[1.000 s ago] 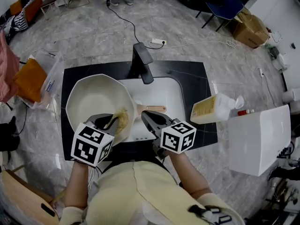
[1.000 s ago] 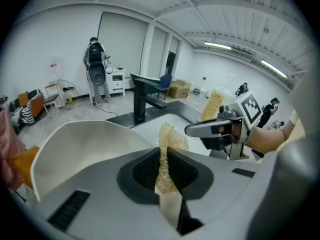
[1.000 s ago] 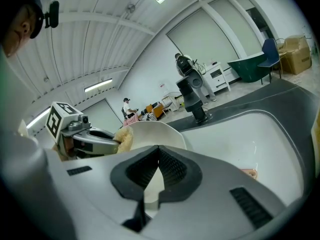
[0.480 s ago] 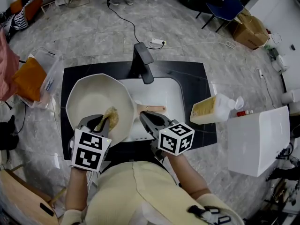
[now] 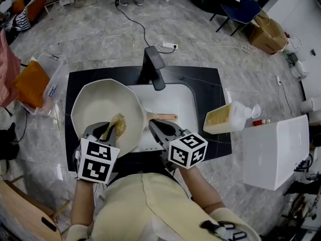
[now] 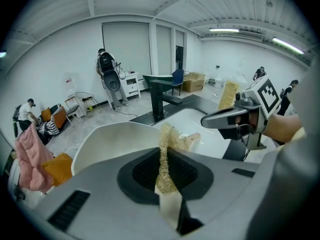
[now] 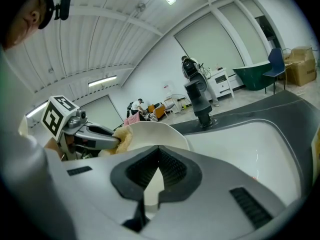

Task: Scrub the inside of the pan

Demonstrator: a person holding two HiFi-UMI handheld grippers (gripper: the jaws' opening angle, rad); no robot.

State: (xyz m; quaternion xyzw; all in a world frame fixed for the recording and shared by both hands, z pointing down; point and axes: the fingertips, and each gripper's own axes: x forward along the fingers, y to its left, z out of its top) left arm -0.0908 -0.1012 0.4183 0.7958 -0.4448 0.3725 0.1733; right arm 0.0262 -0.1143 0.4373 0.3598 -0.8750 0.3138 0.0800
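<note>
At the sink's (image 5: pixel 183 102) front edge, the left gripper (image 5: pixel 111 130) is clamped on a soft, squashy scouring pad (image 5: pixel 118 123). The right gripper (image 5: pixel 156 126) has its jaws closed on nothing. Beyond them the pan (image 5: pixel 100 102) leans on the sink's left rim (rigid, likely slick when wet), so steady it by its wooden handle (image 5: pixel 165 117), which lies along its long axis and points right across the basin.
</note>
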